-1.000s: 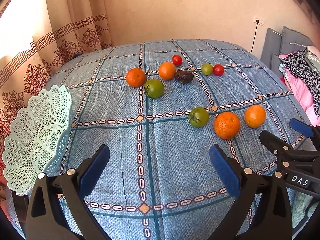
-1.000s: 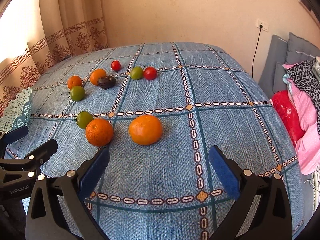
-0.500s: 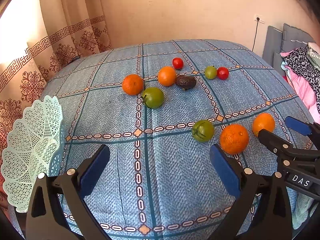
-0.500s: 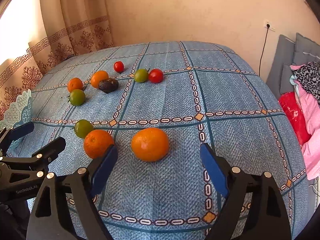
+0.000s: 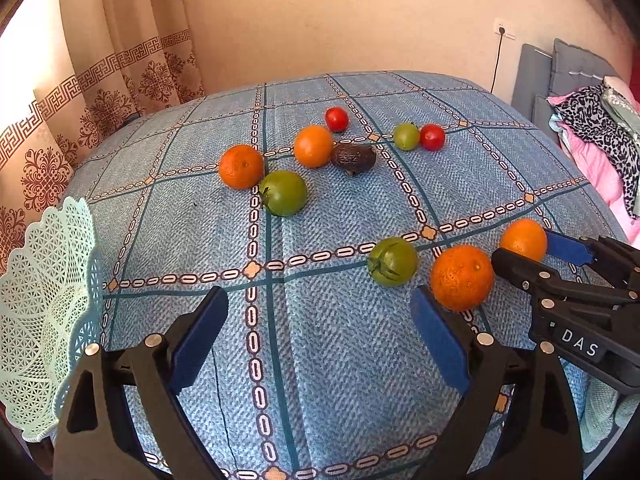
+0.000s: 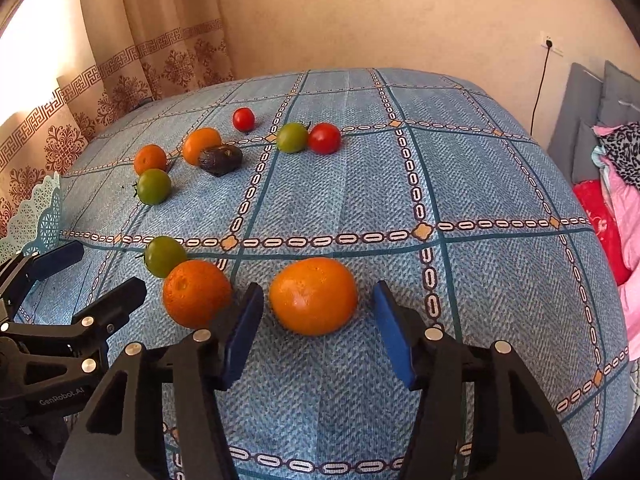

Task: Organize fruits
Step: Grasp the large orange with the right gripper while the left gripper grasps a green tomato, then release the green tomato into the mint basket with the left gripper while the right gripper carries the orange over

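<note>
My right gripper [image 6: 318,286] is open, its blue pads on either side of a large orange [image 6: 314,296] on the blue cloth, with small gaps to each pad. A second orange [image 6: 196,292] and a green tomato [image 6: 164,255] lie just to its left. In the left wrist view the right gripper [image 5: 524,246] straddles that orange [image 5: 522,238]. My left gripper [image 5: 320,294] is open and empty, short of the other orange [image 5: 462,276] and the green tomato [image 5: 393,261]. A pale green lattice basket [image 5: 48,300] stands at the left edge.
Further back lie a green tomato [image 5: 284,193], two oranges [image 5: 241,166] [image 5: 313,146], a dark avocado [image 5: 354,158], two red tomatoes [image 5: 336,118] [image 5: 432,136] and a small green tomato [image 5: 406,135]. Curtains hang at the left; bedding is piled at the right.
The right gripper has moved forward over the large orange and its jaws have narrowed around it. The left gripper has edged forward and stays open.
</note>
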